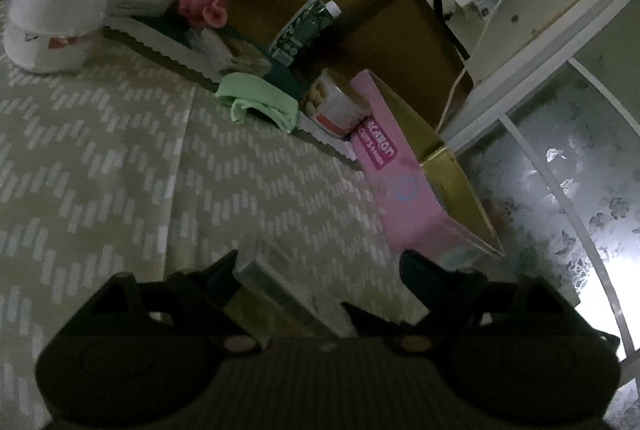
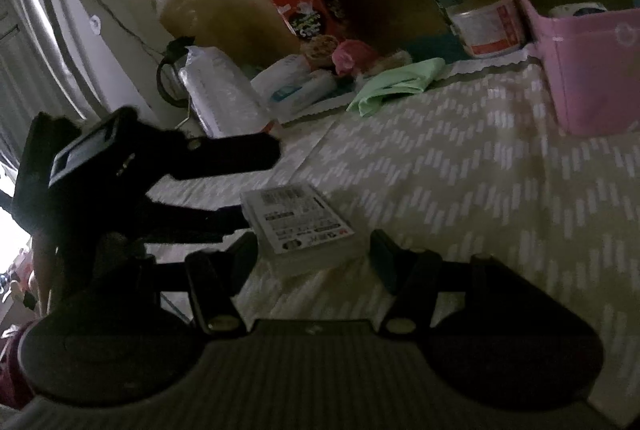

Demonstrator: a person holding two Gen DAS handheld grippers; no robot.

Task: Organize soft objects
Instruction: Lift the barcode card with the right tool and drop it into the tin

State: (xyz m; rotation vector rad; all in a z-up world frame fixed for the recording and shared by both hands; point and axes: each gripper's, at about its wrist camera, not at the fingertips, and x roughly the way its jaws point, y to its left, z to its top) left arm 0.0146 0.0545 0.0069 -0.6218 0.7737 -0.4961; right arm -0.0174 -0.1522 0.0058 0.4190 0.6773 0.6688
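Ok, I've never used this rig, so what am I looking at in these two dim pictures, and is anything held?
There is no robot arm: a person holds a two-finger claw in each hand, each with a camera looking along its fingers. One picture looks over the left claw, which is open, the other over the right claw. A flat labelled pack lies on the patterned tablecloth between the right fingers; I cannot tell whether it is gripped. Behind are a green cloth and a pink box.

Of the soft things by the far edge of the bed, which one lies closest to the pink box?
The folded green cloth; the pink plush toy sits farther from the pink box.
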